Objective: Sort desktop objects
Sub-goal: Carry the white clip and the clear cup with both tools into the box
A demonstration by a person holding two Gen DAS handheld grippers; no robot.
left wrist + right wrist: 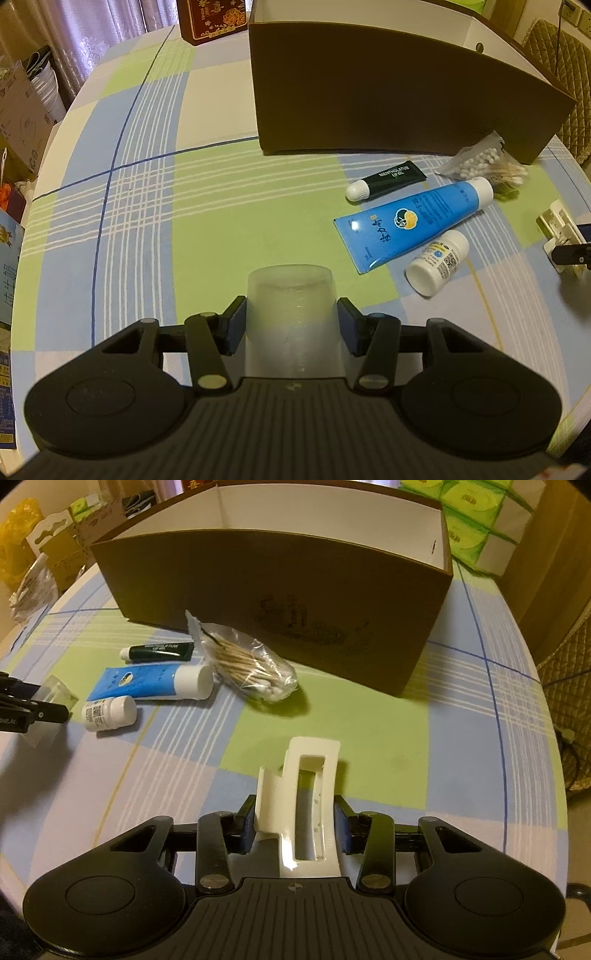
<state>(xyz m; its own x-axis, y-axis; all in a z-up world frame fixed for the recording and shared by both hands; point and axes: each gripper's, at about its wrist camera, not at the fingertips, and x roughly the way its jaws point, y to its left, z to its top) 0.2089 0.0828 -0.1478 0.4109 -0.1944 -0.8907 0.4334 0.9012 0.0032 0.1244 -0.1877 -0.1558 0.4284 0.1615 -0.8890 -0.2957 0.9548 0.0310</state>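
The left gripper has its jaws clamped on a clear cup. The right gripper squeezes a white hair clip. Both hang over the counter. Next, I think, lift them into the brown box.

Left gripper and right gripper each have jaws clamped, held low, level.
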